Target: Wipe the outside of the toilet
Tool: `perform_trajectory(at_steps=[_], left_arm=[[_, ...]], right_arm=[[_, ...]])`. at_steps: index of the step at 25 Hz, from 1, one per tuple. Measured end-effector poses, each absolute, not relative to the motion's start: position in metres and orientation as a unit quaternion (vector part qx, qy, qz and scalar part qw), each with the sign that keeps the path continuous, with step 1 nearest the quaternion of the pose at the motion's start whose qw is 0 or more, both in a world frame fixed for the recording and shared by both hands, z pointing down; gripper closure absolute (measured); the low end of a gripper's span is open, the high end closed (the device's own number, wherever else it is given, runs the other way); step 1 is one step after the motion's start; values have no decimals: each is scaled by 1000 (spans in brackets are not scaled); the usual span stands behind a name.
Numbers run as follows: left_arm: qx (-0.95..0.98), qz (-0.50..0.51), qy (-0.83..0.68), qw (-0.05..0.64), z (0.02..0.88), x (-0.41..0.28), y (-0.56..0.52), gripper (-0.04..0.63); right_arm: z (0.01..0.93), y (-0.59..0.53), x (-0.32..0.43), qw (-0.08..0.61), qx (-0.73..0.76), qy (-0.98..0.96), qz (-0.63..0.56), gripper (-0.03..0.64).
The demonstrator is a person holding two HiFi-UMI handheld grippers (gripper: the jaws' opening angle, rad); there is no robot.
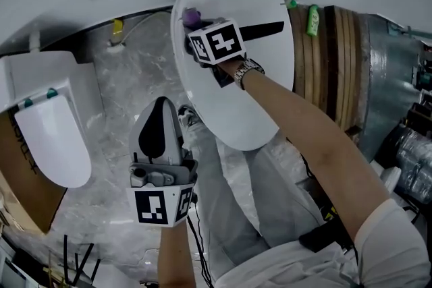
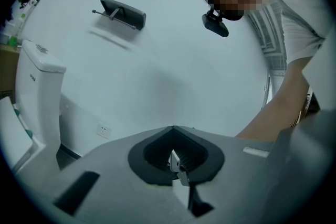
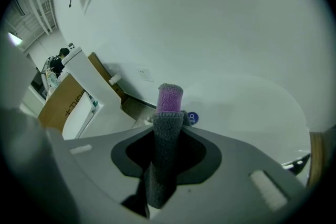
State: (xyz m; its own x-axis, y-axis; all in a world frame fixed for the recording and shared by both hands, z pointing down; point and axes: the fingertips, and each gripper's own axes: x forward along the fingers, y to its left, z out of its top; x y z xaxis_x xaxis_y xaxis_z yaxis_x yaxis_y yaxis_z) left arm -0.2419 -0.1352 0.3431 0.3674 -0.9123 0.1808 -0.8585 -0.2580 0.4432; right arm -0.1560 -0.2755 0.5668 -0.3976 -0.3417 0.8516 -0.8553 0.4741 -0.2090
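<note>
The toilet [image 1: 260,88] stands at 12 o'clock in the head view, with its white lid closed. The right gripper [image 1: 199,23] is over the back part of the lid, toward 11 o'clock. Its jaws are pressed together on a folded cloth [image 3: 169,107], grey with a purple end that sticks out past the tips toward the lid.

The left gripper [image 1: 162,108] hangs at 6 o'clock, above the marble floor [image 1: 115,98] and well apart from the toilet. Its jaws are closed on each other and hold nothing.

A second toilet [image 1: 54,145] is at 9 o'clock, untouched.

I judge the wiping is at the lid stage. No wet trace shows on the lid, so I cannot tell how much is already wiped. The sides of the bowl and the foot probably still remain.
</note>
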Motion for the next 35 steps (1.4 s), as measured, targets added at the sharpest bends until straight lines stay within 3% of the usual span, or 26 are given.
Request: perform_trajectory(at_steps=[5,9,20,24,35], left_arm=[[786,-48,-569,235,343,-235,-130,591],[790,-38,-569,227,338,-210,-127,591],[783,-67,-578,220,298,-69,-124,591],[787,-64,-575,214,298,-43,-133,591],[818,-34,-523,238,337,-55,-121,591]], right_arm=[[559,-251,-172,361,337,-793,356,520],[552,-231,-140,334,352,-797,359,518],[555,-213,122,365,432,-729,386,517],[562,-227,179,366,461,-711,385,517],[596,-228,189,375,530,-666,368,518]])
